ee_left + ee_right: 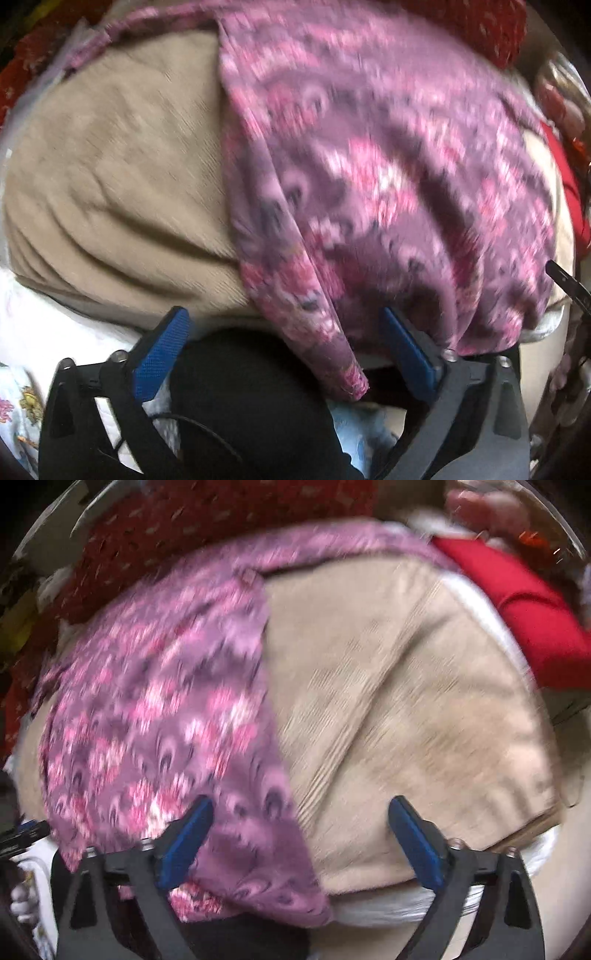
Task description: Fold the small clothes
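The purple patterned garment point(388, 177) lies loosely draped across the beige knit fabric point(110, 177), one corner hanging off its near edge; no neat fold shows yet, so most of the folding looks left to do. The left gripper point(284, 354) and right gripper point(299, 842) both hover at that near edge, fingers spread apart, gripping nothing

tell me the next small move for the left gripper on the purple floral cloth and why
Probably close the left gripper on the hanging corner of the purple floral cloth. Both grippers are open and hold nothing, and that corner droops between the left gripper's blue pads over the edge of the beige garment. The frames are blurred, so contact is uncertain.
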Motion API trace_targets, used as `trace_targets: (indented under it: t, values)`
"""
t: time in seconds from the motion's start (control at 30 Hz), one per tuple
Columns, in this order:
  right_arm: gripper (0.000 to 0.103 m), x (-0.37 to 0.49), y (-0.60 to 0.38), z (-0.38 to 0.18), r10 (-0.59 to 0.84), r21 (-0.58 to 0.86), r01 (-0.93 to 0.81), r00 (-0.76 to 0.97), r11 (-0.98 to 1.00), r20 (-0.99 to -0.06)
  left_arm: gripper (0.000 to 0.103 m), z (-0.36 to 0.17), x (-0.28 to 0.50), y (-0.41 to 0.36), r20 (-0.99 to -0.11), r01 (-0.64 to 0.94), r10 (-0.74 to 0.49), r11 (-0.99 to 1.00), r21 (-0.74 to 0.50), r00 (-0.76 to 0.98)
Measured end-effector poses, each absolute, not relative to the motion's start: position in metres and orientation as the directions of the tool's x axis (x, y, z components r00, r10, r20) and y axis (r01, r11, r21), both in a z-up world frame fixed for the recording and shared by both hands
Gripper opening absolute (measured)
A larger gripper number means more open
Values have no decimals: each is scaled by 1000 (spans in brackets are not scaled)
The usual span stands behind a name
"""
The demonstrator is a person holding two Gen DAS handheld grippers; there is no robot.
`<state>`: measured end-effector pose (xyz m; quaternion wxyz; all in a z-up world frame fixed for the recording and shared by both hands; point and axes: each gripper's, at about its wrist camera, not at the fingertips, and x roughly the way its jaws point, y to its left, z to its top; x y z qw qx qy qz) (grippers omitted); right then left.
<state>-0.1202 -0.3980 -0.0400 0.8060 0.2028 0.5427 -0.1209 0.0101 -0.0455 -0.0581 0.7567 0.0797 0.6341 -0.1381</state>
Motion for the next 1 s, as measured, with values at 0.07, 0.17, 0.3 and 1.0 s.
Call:
trace_targets:
  t: [0.07, 0.17, 0.3, 1.0]
  values:
    - [52, -124, -391, -43, 40, 198, 376, 388, 905, -921, 1, -72, 10, -47, -992, 329, -110, 941, -83, 64]
    - [4, -131, -388, -31, 82, 230, 301, 435, 926, -897, 3, -63, 13, -29, -987, 285, -150, 950, -129, 51]
    - [4, -161, -404, 17, 177, 380, 241, 589, 893, -789, 3, -10, 6, 8, -957, 259, -257, 941, -217, 136]
    - [44, -105, -418, 43, 97, 355, 309, 618, 882, -780, 54, 51, 34, -14, -888, 341, -312, 920, -193, 339]
